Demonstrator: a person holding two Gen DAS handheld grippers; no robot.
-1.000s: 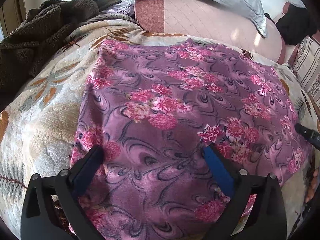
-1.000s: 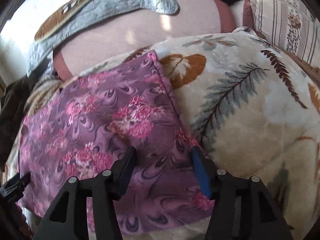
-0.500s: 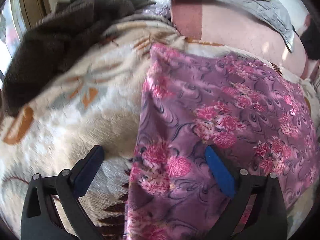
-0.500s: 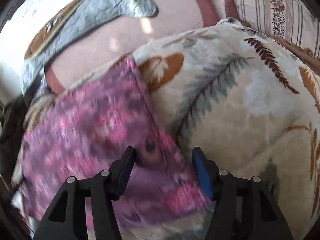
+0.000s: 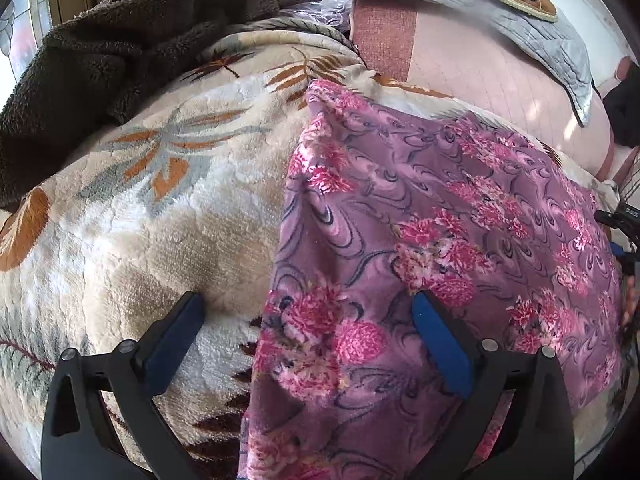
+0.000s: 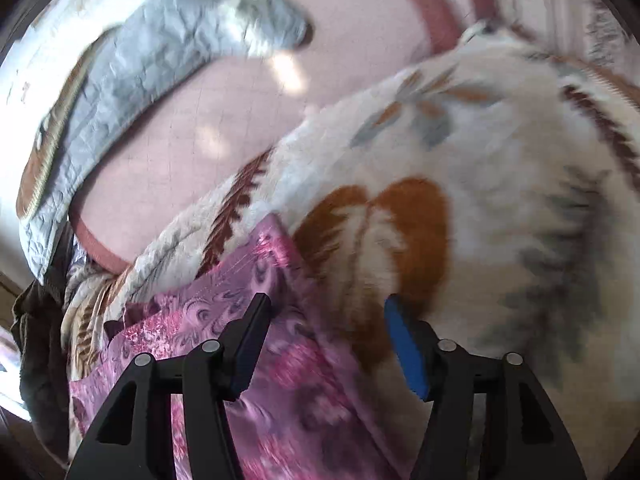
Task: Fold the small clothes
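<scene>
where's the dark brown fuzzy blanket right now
In the left wrist view the dark brown fuzzy blanket lies bunched at the upper left, on the far edge of the cream leaf-patterned plush blanket, left of the purple floral garment.

purple floral cloth [image 5: 460,240]: soft, faintly shiny, under right finger | leaf-patterned blanket [image 5: 140,220]: plush fleece, under left finger | brown throw [image 5: 120,48]: shaggy, beyond | fingers [image 5: 440,344]: matt black plastic, blue pads
</scene>
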